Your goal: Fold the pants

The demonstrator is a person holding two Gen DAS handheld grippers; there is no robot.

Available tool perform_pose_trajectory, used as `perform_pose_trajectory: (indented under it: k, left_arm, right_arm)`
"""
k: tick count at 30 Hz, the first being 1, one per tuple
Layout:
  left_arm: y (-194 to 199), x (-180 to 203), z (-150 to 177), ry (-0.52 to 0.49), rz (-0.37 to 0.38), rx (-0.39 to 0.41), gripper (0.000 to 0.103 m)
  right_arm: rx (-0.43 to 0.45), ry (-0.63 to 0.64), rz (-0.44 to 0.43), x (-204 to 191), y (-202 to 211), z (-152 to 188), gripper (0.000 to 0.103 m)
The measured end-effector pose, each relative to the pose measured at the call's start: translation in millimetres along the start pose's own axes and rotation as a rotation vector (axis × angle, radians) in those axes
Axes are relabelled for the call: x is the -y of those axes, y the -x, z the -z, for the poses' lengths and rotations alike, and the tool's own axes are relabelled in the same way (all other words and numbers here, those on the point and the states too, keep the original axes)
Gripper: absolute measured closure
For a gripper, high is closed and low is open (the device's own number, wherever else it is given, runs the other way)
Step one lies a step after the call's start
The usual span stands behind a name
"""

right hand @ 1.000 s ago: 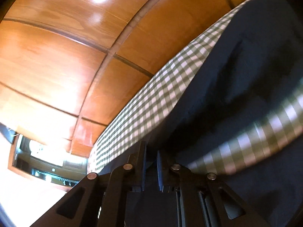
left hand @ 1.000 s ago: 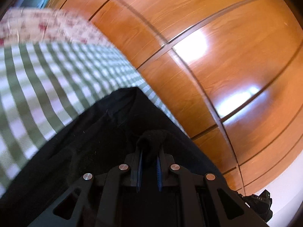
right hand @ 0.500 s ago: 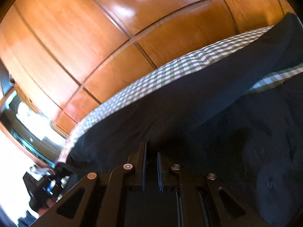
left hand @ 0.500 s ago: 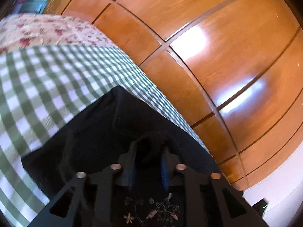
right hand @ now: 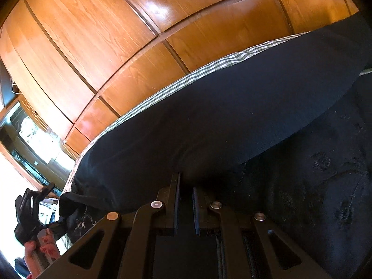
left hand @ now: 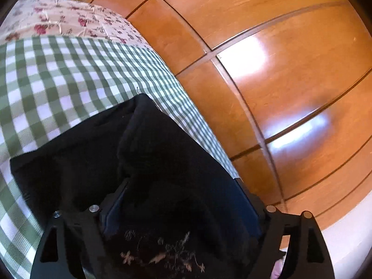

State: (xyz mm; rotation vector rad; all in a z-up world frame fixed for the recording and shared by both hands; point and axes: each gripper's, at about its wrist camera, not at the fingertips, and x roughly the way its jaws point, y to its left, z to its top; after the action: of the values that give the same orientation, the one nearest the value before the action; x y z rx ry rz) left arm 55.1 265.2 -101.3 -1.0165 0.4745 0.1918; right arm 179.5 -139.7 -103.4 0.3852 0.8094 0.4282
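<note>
Left wrist: left tongs (left hand: 183,197) spread wide, black pants (left hand: 93,153) bunched between.

Black pants (left hand: 162,153) on green-and-white gingham cloth (left hand: 58,74)
Pale floral embroidery at six o'clock — pink rose-print fabric (left hand: 65,18) at eleven — orange-brown wood panels (left hand: 267,46).

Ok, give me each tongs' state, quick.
Left tongs: open, black embroidered fabric pants draped between the fingers.
Right tongs: nearly shut; grip cannot be told.

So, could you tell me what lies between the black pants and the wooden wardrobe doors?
In both wrist views, a strip of green checked cloth lies between the black pants and the wooden wardrobe doors.
</note>
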Motion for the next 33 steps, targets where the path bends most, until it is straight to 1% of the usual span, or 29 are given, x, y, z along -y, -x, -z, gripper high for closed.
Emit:
perform_pose_trajectory:
  k: [1,3,7,9,12,14,16,17,18,19,20,22,23,24,26,27,30,31,33]
  left_arm:
    - [-0.9,3.9,0.2,-0.012,-0.005,0.016,0.018]
    - [-3.2,10.1,1.2,-0.036,-0.016,0.03,0.013]
    - [-13.0,14.7,10.6,-0.059,-0.046,0.02,0.011]
    - [-15.6,18.8,15.6,-0.097,-0.073,0.036,0.011]
    - [-16.5,21.9,18.9,-0.138,-0.084,0.034,0.011]
    - [-11.6,20.1,18.4,-0.136,-0.083,0.028,0.011]
    - [1.4,14.0,14.8,-0.13,-0.087,0.032,0.011]
    - [12.7,7.9,11.9,-0.114,-0.107,0.055,0.011]
    - [24.4,0.6,8.1,-0.086,-0.123,0.085,0.011]
    - [32.0,-3.4,5.5,-0.068,-0.127,0.098,0.011]
    - [44.4,-11.9,0.9,-0.022,-0.137,0.121,0.011]
    - [57.6,-20.0,-2.3,0.035,-0.12,0.134,0.011]
    - [64.0,-22.0,-2.5,0.051,-0.09,0.127,0.011]
    - [66.3,-20.8,-1.2,0.051,-0.082,0.12,0.011]
    - [67.1,-13.1,3.9,0.022,-0.059,0.091,0.011]
    - [61.0,-7.7,7.3,-0.002,-0.049,0.052,0.011]
    - [39.5,1.8,17.4,-0.006,-0.076,-0.023,0.011]
    - [24.6,3.4,20.4,0.016,-0.097,-0.078,0.011]
    - [10.9,4.9,22.7,0.059,-0.096,-0.1,0.011]
  right_arm:
    - [-0.006,0.003,0.006,0.2,-0.9,-0.1,0.093]
    - [-0.01,0.013,0.019,-0.5,-0.9,0.4,0.093]
    - [-0.005,0.015,0.022,0.4,-0.4,0.2,0.094]
    - [-0.004,0.012,0.023,1.3,-0.3,0.2,0.095]
    - [-0.004,0.013,0.024,1.0,-0.4,0.1,0.095]
    - [-0.003,0.011,0.022,0.7,1.1,-0.1,0.095]
    - [-0.003,0.01,0.021,-0.4,-0.5,1.5,0.095]
    - [-0.003,0.009,0.02,0.1,-0.1,1.1,0.095]
    - [-0.003,0.009,0.019,0.5,0.1,0.9,0.095]
    - [-0.002,0.008,0.018,1.0,0.3,0.9,0.095]
    - [-0.001,0.007,0.017,1.8,0.6,1.0,0.095]
    - [0.001,0.004,0.014,3.6,1.8,1.5,0.095]
    - [0.002,0.003,0.013,4.2,2.2,1.5,0.095]
    - [0.003,0.002,0.012,4.6,2.6,1.5,0.095]
    - [0.006,-0.003,0.005,6.9,3.6,1.8,0.095]
    - [0.007,-0.007,-0.001,7.9,4.3,1.9,0.095]
    - [0.009,-0.014,-0.01,10.5,5.8,2.1,0.095]
    - [0.009,-0.016,-0.013,11.4,6.4,2.1,0.095]
    - [0.01,-0.021,-0.021,13.7,7.6,1.8,0.095]
